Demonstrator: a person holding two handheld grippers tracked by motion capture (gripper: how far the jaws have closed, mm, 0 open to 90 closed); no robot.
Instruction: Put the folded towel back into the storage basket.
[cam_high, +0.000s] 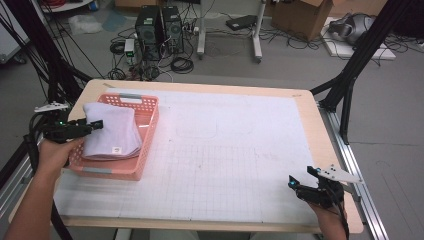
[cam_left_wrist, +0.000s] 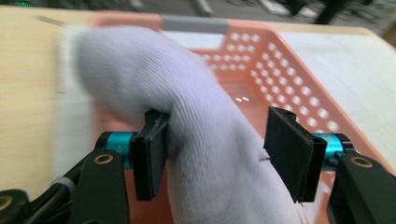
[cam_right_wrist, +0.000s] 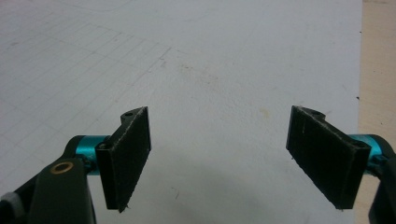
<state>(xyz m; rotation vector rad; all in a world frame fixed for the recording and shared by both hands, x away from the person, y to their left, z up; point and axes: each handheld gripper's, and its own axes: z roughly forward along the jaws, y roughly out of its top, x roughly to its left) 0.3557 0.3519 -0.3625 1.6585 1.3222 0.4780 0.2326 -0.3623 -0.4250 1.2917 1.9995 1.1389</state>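
Left gripper (cam_high: 97, 124) at the left edge of the worktop (cam_high: 305, 102), pointing across the near-left rim of the pink basket (cam_high: 150, 131). In the left gripper view its jaws stand apart with the white cloth (cam_left_wrist: 187, 112) running up between them. One pad sits against the cloth's side; the other pad is clear of it, with a gap showing. The cloth is not clamped.

White cloth: a folded stack, lying in the pink basket, its left part draped over the basket's left rim. A small tag shows on its near edge. Basket is perforated plastic with grey handle strips, standing on the left side of the white grid mat (cam_high: 235, 150).

Right gripper (cam_high: 300, 181) low at the near-right corner of the mat, well apart from the basket. In the right gripper view its jaws are wide apart, nothing between them, with bare mat beneath and a strip of wood worktop at the right edge.
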